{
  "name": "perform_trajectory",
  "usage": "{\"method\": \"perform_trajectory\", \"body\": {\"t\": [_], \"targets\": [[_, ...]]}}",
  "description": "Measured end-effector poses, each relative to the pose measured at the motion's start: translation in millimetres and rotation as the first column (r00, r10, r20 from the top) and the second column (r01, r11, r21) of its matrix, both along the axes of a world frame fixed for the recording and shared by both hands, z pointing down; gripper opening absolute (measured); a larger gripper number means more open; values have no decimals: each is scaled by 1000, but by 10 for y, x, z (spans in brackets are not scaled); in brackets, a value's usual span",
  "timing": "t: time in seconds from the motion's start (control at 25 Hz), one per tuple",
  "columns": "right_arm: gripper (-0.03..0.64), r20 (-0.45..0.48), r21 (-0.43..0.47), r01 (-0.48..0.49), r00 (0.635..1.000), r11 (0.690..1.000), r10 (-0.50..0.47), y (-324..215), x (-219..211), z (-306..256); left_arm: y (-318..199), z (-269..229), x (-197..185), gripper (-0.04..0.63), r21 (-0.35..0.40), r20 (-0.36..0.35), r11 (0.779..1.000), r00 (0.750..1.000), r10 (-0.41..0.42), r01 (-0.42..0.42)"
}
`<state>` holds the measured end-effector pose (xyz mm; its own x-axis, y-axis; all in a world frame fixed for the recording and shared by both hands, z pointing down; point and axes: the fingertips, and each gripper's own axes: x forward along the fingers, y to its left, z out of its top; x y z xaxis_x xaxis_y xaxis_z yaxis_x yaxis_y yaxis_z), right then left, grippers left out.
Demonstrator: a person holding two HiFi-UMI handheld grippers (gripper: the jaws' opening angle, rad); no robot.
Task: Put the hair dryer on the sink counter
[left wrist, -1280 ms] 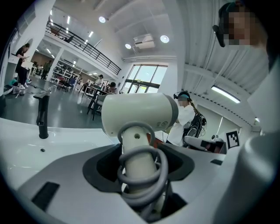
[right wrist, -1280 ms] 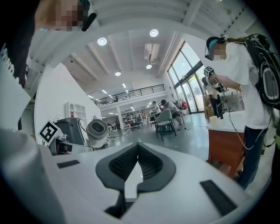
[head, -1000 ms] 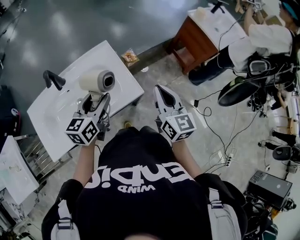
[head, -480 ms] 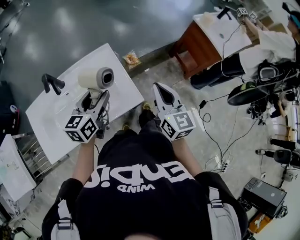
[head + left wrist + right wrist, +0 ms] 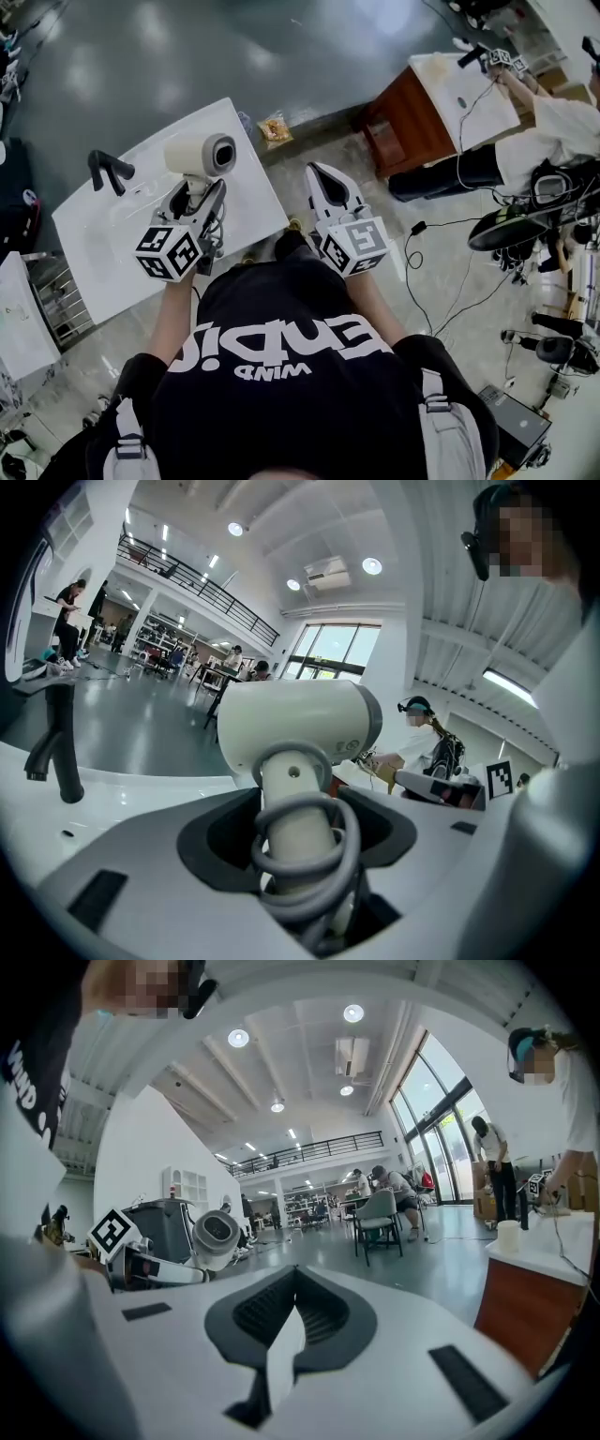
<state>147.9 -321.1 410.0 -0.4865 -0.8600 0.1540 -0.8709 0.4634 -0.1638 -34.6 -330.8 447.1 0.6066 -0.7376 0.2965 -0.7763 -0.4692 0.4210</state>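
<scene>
the left gripper's (image 5: 192,199) jaws clamp the cord-wrapped handle of the one hair dryer (image 5: 199,156), its head just beyond the tips, over the sink counter (image 5: 108,239) with one black faucet (image 5: 110,170). the right gripper's (image 5: 320,175) jaws meet, empty.

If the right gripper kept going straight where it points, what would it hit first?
Probably nothing near: the right gripper faces open floor, with the hair dryer off left and a wooden cabinet off right.

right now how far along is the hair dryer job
Done: the hair dryer is picked up, handle clamped in the left gripper. In hand: it hangs over the sink counter. Left: set it down, let go. The right gripper is empty.
</scene>
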Motion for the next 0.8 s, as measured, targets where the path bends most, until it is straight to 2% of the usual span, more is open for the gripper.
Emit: {"method": "perform_trajectory", "body": {"t": [0.44,0.6,0.8], "targets": [[18,41,7,54,998,999,-54,-341,-88,-22,-239,182,-10,267,-50,6,997,998,-58,58],[18,42,6,67,997,998,-68,-415,-124,-5,-344,318,4,267,-92,-10,994,998,-54,53],[18,44,4,66,997,998,-66,-474,-91,-5,-467,537,3,267,-152,4,987,998,-60,60]]}}
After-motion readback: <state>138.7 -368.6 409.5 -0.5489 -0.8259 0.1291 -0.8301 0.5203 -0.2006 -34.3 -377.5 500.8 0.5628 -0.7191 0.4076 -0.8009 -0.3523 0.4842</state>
